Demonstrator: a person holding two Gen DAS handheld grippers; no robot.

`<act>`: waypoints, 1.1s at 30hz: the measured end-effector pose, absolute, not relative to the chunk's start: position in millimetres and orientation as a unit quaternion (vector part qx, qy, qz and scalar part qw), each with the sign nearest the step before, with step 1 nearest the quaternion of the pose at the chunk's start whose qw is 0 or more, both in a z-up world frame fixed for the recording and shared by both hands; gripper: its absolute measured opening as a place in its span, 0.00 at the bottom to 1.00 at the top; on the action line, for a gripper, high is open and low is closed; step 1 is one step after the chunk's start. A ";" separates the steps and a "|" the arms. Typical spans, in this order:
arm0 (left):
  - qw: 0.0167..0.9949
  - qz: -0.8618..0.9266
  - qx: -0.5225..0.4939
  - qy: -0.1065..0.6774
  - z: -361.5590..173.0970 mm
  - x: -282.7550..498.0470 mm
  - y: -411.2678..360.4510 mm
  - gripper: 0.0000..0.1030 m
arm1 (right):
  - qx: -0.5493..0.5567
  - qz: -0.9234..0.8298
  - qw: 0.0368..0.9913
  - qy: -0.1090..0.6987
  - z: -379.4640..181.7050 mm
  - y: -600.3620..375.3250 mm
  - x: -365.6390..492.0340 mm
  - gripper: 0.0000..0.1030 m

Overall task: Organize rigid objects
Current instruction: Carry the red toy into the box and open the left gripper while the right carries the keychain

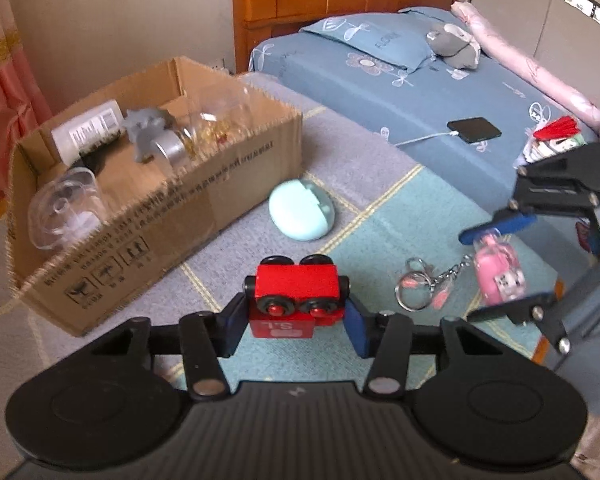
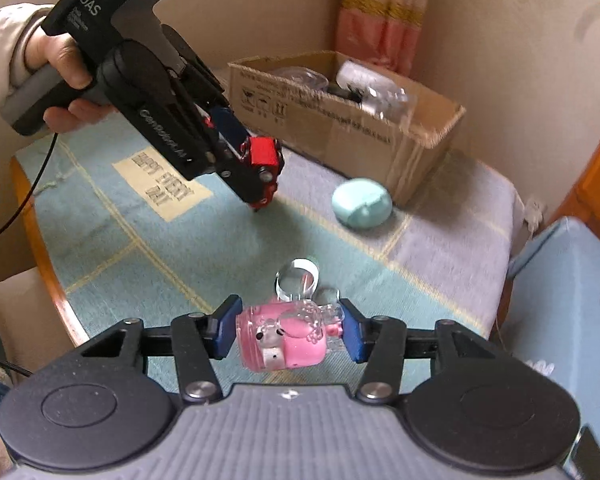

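My left gripper [image 1: 296,320] is shut on a red toy train car [image 1: 298,294] with black wheels, held above the blue-green cloth; it also shows in the right wrist view [image 2: 262,168]. My right gripper [image 2: 286,334] is shut on a pink keychain toy [image 2: 284,338], lifted above the cloth; in the left wrist view the toy [image 1: 494,272] hangs between the right gripper's fingers with its ring and chain [image 1: 418,288] dangling. An open cardboard box [image 1: 204,200] stands at the back left and holds a white bottle, a grey figure, a jar and clear containers.
A mint-green oval case [image 1: 303,212] lies on the cloth beside the box, also in the right wrist view [image 2: 362,208]. A bed [image 1: 420,92] with a phone [image 1: 474,129] on a cable is to the right. The table's wooden edge [image 2: 40,248] curves at the left.
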State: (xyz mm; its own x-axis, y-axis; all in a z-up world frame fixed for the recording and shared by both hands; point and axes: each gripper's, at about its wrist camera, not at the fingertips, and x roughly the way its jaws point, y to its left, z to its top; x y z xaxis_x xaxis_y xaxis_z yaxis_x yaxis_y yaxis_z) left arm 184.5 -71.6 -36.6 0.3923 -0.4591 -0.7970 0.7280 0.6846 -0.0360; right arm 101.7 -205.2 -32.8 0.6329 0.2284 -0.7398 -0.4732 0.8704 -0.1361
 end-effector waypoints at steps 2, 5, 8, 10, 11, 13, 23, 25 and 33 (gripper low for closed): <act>0.821 -0.362 0.162 0.411 -27.2 184.7 -67.9 0.49 | -0.159 0.204 0.889 0.377 -22.3 -207.7 106.7 0.55; 0.825 -0.359 0.161 0.405 -14.2 186.6 -63.2 0.49 | -0.158 0.210 0.891 0.371 -9.7 -210.1 112.8 0.55; 0.829 -0.357 0.158 0.400 -0.5 190.5 -58.6 0.49 | -0.159 0.214 0.892 0.364 1.1 -211.4 117.3 0.55; 0.835 -0.354 0.157 0.391 10.9 194.6 -55.6 0.49 | -0.158 0.217 0.893 0.361 7.8 -212.1 120.8 0.55; 0.839 -0.351 0.156 0.385 17.0 197.8 -54.2 0.49 | -0.157 0.218 0.894 0.359 11.6 -212.3 121.4 0.55; 0.846 -0.345 0.155 0.374 27.6 204.3 -51.9 0.49 | -0.162 0.219 0.896 0.351 19.1 -213.0 124.3 0.55; 0.869 -0.308 0.128 0.366 50.1 265.0 -47.7 0.49 | -0.176 0.207 0.910 0.312 67.3 -219.6 150.3 0.55; 0.870 -0.304 0.122 0.369 47.1 273.7 -48.4 0.49 | -0.174 0.203 0.914 0.306 75.9 -223.4 158.5 0.55; 0.874 -0.298 0.110 0.369 19.5 283.2 -45.1 0.93 | -0.172 0.183 0.925 0.283 103.6 -231.5 195.4 0.55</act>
State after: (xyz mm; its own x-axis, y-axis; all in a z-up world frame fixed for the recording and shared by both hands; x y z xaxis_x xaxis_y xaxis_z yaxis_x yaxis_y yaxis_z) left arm 283.2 -45.2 19.5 0.5503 -0.4390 -0.7102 0.6009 0.7988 -0.0282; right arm 195.4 -231.5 103.6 0.7721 0.2421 -0.5876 -0.4371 0.8735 -0.2145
